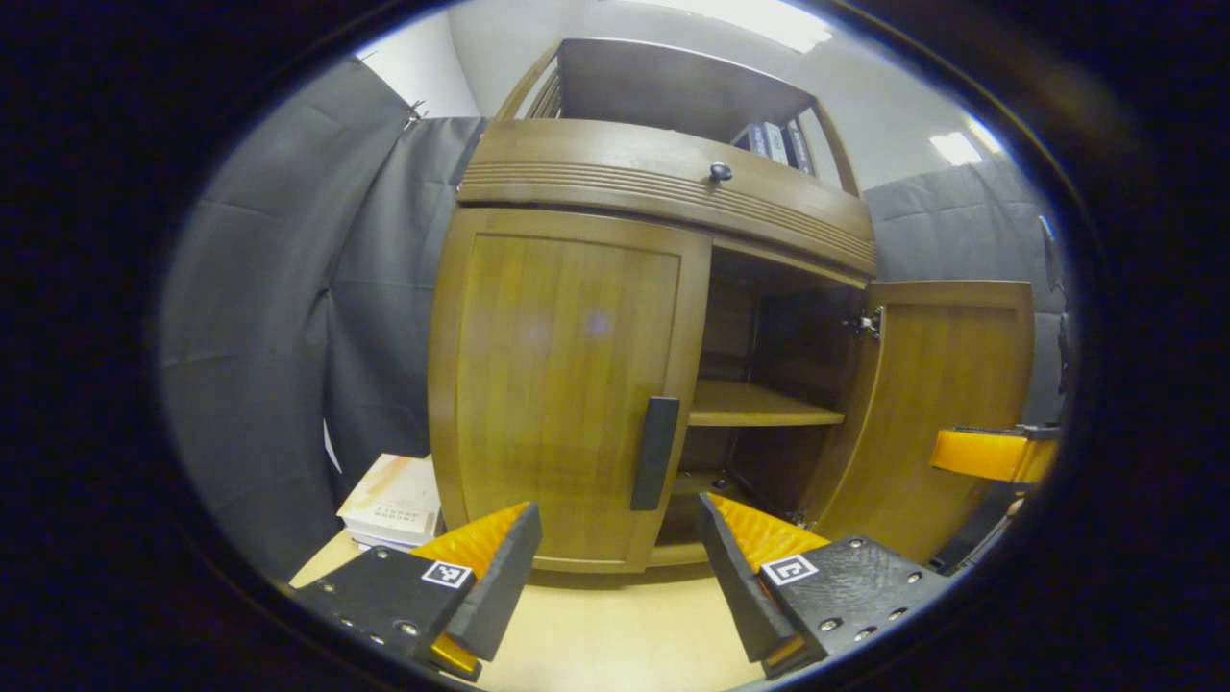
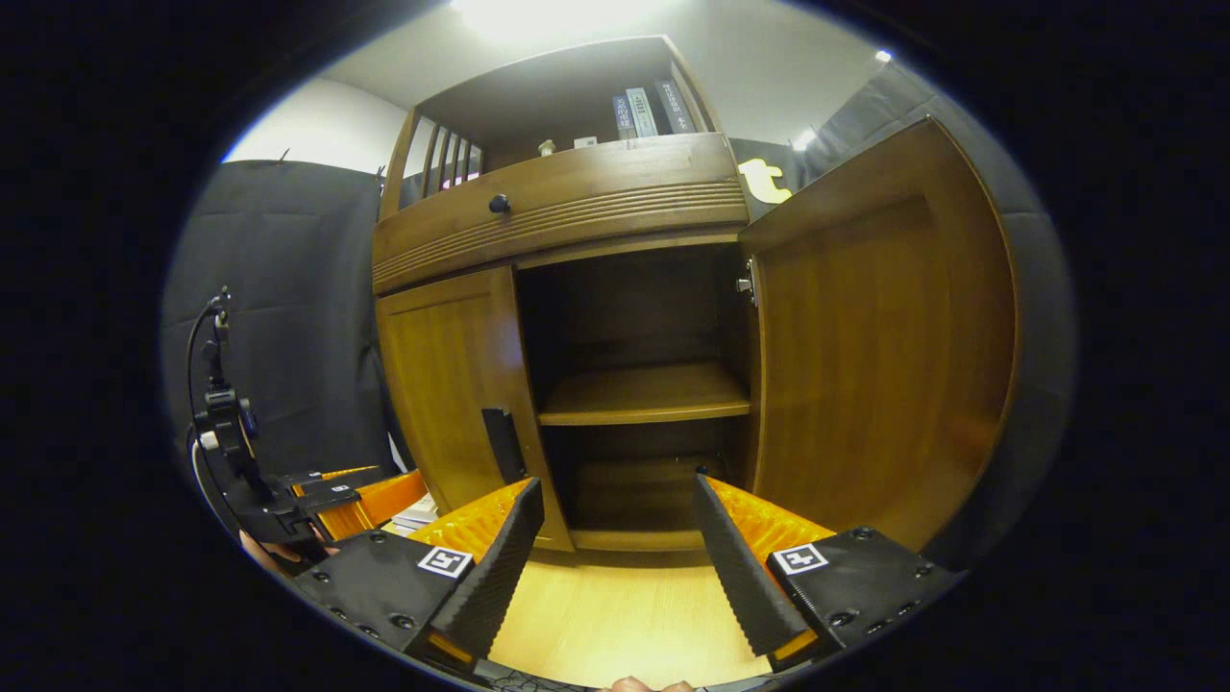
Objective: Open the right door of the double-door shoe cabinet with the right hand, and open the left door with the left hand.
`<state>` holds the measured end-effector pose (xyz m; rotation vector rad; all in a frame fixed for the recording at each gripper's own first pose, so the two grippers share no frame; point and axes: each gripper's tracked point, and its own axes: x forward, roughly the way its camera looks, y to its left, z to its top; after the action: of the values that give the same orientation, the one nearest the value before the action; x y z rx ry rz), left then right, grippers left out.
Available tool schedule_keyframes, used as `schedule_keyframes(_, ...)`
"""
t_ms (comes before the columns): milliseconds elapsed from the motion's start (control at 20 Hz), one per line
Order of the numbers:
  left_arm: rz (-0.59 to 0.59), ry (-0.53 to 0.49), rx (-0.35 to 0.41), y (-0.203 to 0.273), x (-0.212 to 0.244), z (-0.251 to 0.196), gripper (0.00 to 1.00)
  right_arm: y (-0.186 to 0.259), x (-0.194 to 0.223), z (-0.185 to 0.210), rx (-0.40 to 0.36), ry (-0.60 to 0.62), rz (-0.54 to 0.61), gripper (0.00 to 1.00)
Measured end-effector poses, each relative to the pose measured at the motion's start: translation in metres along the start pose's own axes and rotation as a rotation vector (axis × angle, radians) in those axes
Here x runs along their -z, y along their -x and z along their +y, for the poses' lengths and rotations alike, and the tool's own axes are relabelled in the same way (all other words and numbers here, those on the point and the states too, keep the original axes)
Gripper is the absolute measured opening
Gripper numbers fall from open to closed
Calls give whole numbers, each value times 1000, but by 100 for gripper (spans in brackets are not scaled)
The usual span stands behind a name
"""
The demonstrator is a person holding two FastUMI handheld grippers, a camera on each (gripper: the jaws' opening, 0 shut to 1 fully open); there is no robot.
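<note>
The wooden shoe cabinet stands on a light tabletop. Its left door (image 1: 567, 384) is closed, with a dark vertical handle (image 1: 655, 452) at its inner edge. The right door (image 1: 947, 404) is swung wide open, baring a shelf (image 1: 759, 408) inside. My left gripper (image 1: 620, 548) is open, a short way in front of the left door's handle and below it. In the right gripper view my right gripper (image 2: 615, 538) is open and holds nothing, in front of the open compartment (image 2: 639, 394), with the open right door (image 2: 879, 346) to its right. The left gripper (image 2: 336, 505) shows at the lower left there.
A drawer with a round knob (image 1: 720, 172) runs above the doors, and books (image 1: 774, 142) stand on the top shelf. A stack of books (image 1: 394, 500) lies on the table left of the cabinet. The right gripper's orange part (image 1: 990, 454) shows beside the open door.
</note>
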<state>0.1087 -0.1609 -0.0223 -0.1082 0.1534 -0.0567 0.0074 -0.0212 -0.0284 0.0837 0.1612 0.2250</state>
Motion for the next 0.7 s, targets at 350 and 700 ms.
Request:
schedule_keyframes(350, -17, -38, -1, -62, -19, -20, 95, -24, 10, -25, 54, 80, 15, 92)
schedule_keyframes(700, 6, -71, -29, -125, -13, -28, 91, -43, 7, -27, 39, 117, -2, 93)
